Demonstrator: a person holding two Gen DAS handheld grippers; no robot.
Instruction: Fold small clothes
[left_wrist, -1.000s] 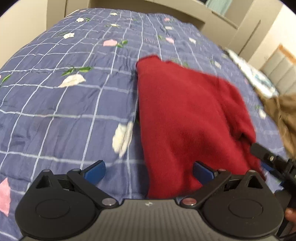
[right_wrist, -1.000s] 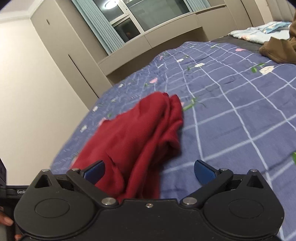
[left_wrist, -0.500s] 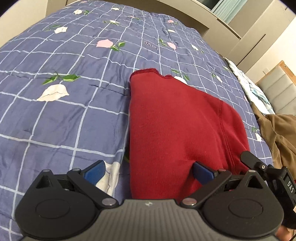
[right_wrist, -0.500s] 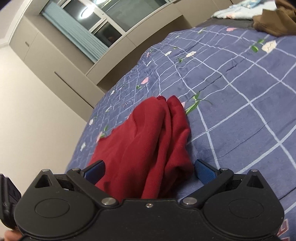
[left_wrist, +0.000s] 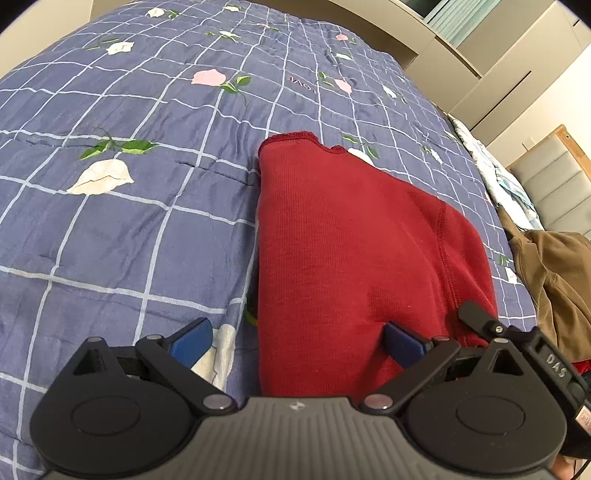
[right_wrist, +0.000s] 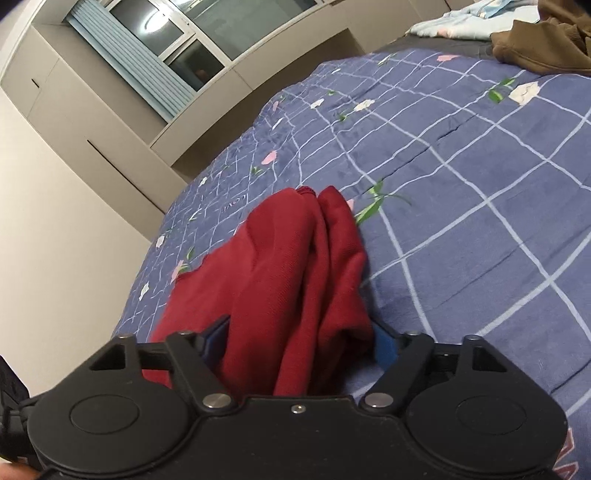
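Note:
A dark red knit garment (left_wrist: 347, 251) lies folded lengthwise on the blue checked bedspread (left_wrist: 129, 221). My left gripper (left_wrist: 295, 341) is open and low over its near end, with one blue pad on the cloth and the other over the bedspread. In the right wrist view the same red garment (right_wrist: 291, 280) bunches up between the fingers of my right gripper (right_wrist: 299, 341). Its jaws are narrowed around the cloth's near edge but still apart. The right gripper's black body shows at the right edge of the left wrist view (left_wrist: 517, 343).
A brown garment (left_wrist: 554, 273) lies on the bed to the right, also in the right wrist view (right_wrist: 546, 44). A light blue patterned cloth (right_wrist: 461, 22) lies beyond it. Beige cabinets and a window (right_wrist: 184, 55) stand behind the bed.
Both grippers have moved in lower over the garment's near end. The right gripper's fingers have narrowed around the bunched cloth. The garment has settled flatter on the bed.

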